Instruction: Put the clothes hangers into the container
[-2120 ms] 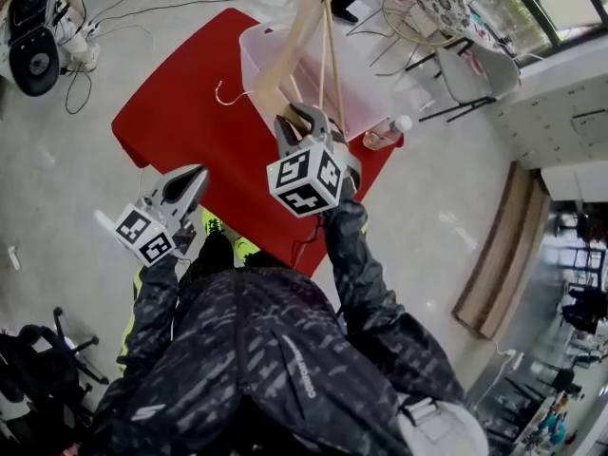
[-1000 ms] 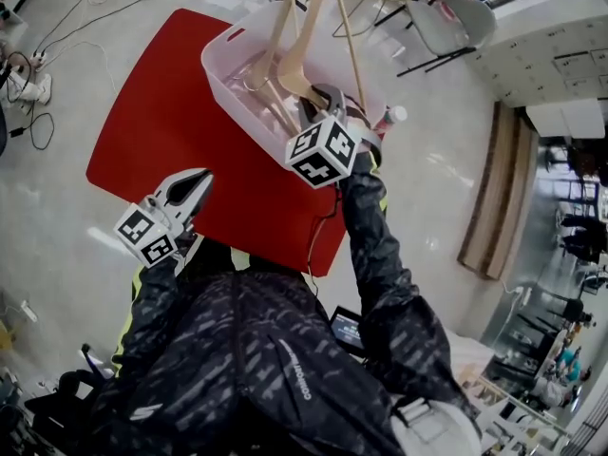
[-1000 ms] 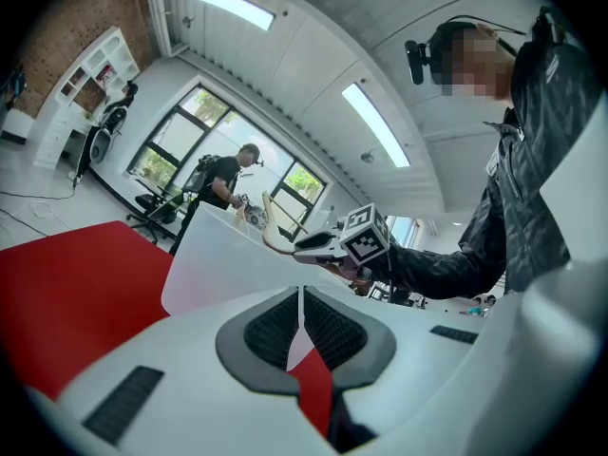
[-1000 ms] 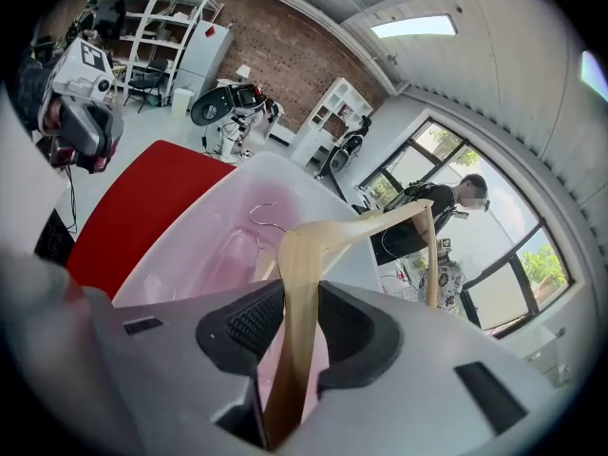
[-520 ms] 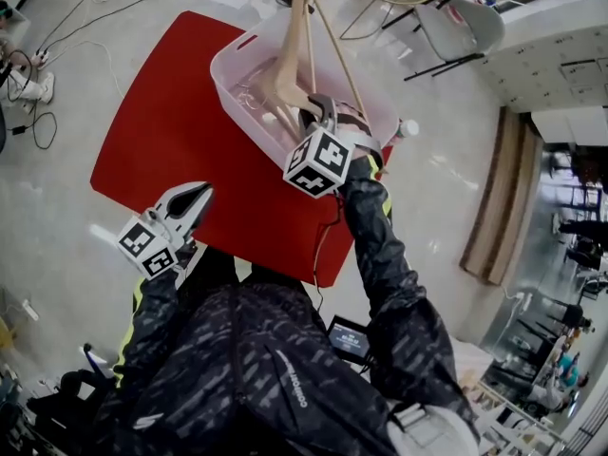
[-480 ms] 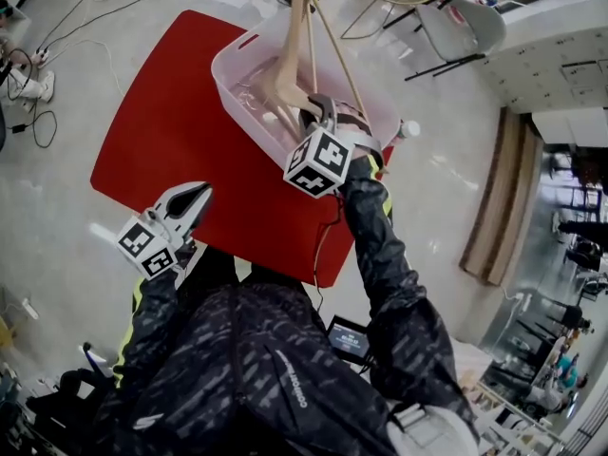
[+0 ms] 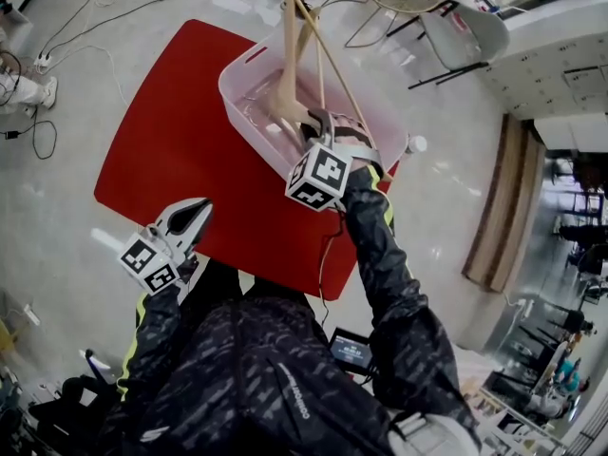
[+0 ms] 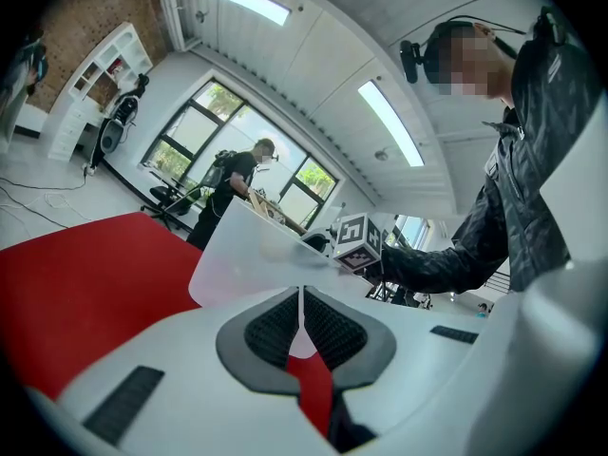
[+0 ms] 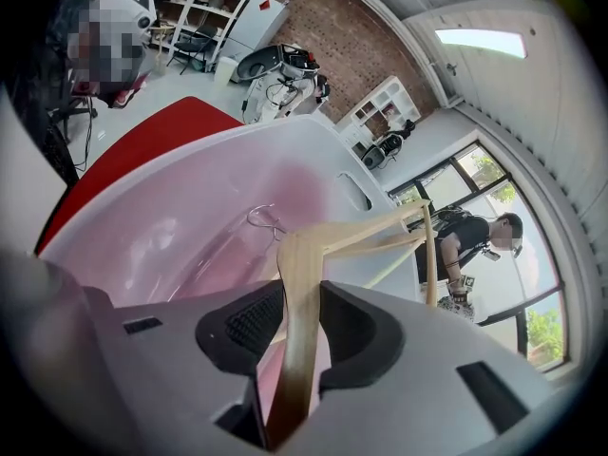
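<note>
Pale glossy floor (image 7: 57,188) surrounds a red table (image 7: 171,150), with cables (image 7: 57,27) trailing at the upper left and a chair (image 7: 456,36) at the upper right. A white container (image 7: 249,74) sits on the table's upper right part. Over its opening, the right gripper (image 7: 316,122) clamps one arm of a wooden hanger (image 7: 288,55). The hanger's far end blurs into clutter near the top edge. At lower left, the left gripper (image 7: 197,213) hangs closed and empty. The container's contents are hard to make out.
</note>
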Available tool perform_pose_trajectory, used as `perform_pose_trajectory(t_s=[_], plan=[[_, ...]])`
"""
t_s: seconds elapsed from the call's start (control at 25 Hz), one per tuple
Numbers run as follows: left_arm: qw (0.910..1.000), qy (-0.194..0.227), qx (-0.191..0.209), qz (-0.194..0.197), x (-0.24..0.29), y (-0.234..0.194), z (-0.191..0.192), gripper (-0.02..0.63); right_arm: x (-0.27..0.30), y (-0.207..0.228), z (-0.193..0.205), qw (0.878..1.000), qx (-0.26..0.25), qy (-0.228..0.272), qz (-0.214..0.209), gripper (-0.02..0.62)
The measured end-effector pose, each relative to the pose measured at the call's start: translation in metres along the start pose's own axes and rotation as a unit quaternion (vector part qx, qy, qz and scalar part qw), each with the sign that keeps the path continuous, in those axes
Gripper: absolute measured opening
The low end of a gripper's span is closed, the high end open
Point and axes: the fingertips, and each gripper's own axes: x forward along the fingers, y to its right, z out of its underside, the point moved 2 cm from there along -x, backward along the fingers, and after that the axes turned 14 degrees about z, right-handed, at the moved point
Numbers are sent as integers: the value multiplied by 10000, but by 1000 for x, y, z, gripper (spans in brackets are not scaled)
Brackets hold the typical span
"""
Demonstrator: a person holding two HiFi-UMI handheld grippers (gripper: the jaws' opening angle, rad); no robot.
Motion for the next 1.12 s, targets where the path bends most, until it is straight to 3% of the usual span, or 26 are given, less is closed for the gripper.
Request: perform_pose_trajectory(t_s=[0.32, 0.72, 1.0, 1.12], plan=[[10000, 26, -30, -21, -5, -2, -2, 12, 2, 3, -5, 9998, 174, 69, 102, 124], [10000, 56, -17, 5, -6, -4, -4, 12, -12, 11, -12, 9979, 369, 535, 80, 147], [10000, 73, -1, 47, -11, 1, -6, 12, -41, 50, -31, 9907, 793, 902, 642, 147], [9999, 86, 25, 80, -14, 0, -9, 12, -55, 69, -42, 9824, 1223, 1145, 822, 143]])
